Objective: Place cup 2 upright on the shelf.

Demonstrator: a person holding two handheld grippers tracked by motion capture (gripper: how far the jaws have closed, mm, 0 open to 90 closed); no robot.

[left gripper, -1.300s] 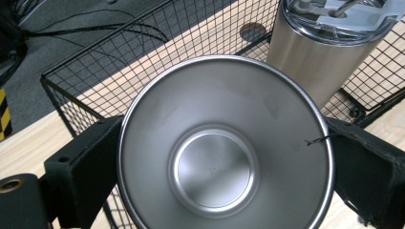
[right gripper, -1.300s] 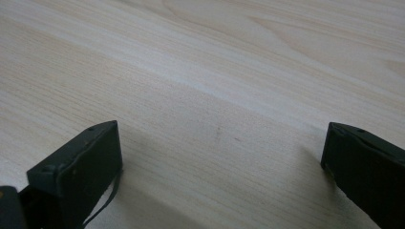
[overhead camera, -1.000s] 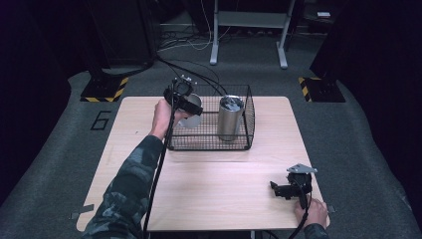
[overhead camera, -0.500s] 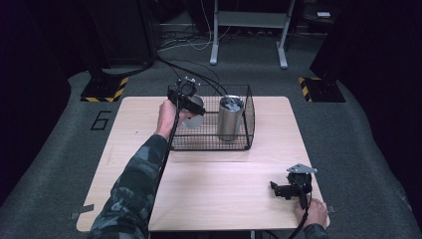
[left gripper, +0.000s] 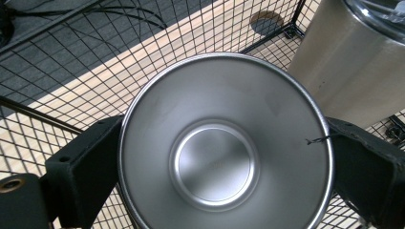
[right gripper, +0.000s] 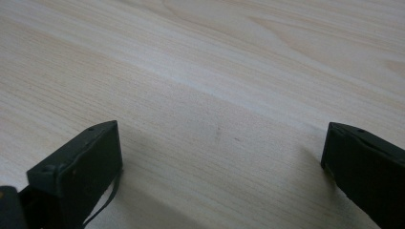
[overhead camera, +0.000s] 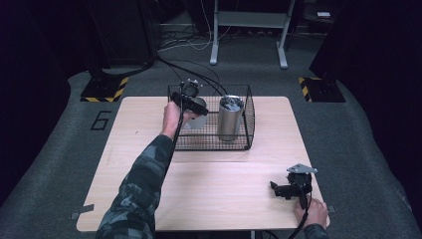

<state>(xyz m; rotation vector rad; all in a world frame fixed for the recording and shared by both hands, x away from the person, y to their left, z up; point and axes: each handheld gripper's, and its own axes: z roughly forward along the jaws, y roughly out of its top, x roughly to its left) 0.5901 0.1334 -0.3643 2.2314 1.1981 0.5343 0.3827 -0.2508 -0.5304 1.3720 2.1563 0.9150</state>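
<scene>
At upper centre of the high view, the left claw grips a steel cup inside the wire basket, just beside a tall tumbler, while the right claw gapes wide over bare worktop at lower right.

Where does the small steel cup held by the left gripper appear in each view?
High view: steel cup left in the wire basket, at the left gripper.
Left gripper view: steel cup central, between the jaws.
Right gripper view: bare table, no cup.
Shared landmark: tall tumbler.
</scene>
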